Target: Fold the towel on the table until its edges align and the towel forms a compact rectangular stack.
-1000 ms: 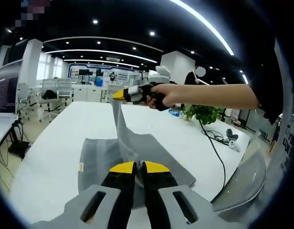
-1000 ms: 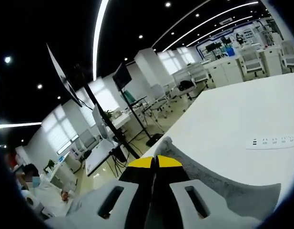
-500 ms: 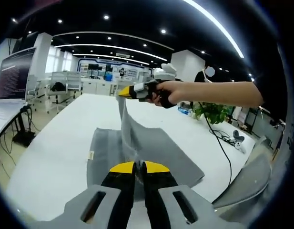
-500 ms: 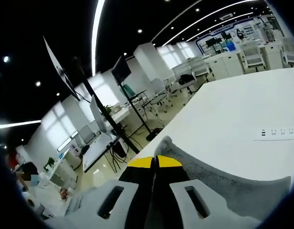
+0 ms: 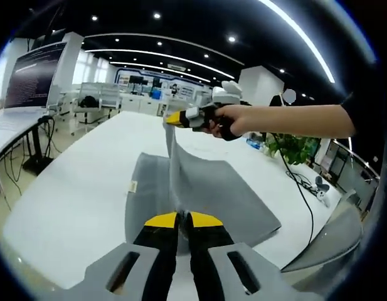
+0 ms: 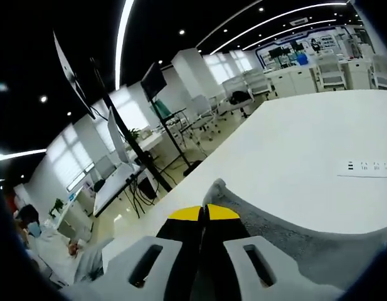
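A grey towel [image 5: 209,191] lies on the white table [image 5: 74,182], with one edge pulled up into a raised sheet. My left gripper [image 5: 180,219] is shut on the near corner of that lifted edge. In the left gripper view my right gripper [image 5: 173,118], held by a hand, is shut on the far corner, high above the table. In the right gripper view my right gripper [image 6: 204,213] is shut on the towel [image 6: 293,232], which hangs down to the right. A small tag [image 5: 133,186] shows on the towel's left edge.
A potted plant [image 5: 293,149] and a black cable [image 5: 300,200] sit at the table's right side. A power strip [image 6: 369,166] lies on the table. A grey chair back [image 5: 328,238] stands near right. Desks, chairs and monitor stands [image 6: 127,157] fill the office around.
Both views have shifted a little. In the left gripper view the right gripper with its towel corner now sits further right and the lifted towel edge stands more upright.
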`<control>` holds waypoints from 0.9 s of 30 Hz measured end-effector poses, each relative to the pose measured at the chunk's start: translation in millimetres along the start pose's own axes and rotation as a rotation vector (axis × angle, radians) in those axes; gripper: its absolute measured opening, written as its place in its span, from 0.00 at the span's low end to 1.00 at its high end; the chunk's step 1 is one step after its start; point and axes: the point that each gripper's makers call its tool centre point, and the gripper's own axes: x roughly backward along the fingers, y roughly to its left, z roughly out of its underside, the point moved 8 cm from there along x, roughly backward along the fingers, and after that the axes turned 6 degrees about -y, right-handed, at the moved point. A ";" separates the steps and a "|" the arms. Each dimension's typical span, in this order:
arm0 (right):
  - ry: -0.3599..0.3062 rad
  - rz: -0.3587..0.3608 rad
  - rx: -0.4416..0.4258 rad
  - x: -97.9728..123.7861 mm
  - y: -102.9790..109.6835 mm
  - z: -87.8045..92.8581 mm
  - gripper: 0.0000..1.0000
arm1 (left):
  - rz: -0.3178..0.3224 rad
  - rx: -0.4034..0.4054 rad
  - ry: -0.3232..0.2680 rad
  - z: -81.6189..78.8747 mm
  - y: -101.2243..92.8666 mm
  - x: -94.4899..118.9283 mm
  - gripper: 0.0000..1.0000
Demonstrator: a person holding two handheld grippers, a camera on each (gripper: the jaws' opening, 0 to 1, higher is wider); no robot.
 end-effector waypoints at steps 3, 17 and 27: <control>0.012 0.009 0.003 -5.6 -0.4 6.0 0.00 | -0.012 0.016 0.002 5.5 4.0 -1.4 0.06; 0.054 0.065 0.053 -30.8 -4.3 32.5 0.00 | -0.092 0.096 0.020 36.2 25.3 -10.0 0.06; 0.066 0.114 0.077 -49.6 -6.9 48.0 0.00 | -0.139 0.158 0.003 43.3 31.5 -11.3 0.06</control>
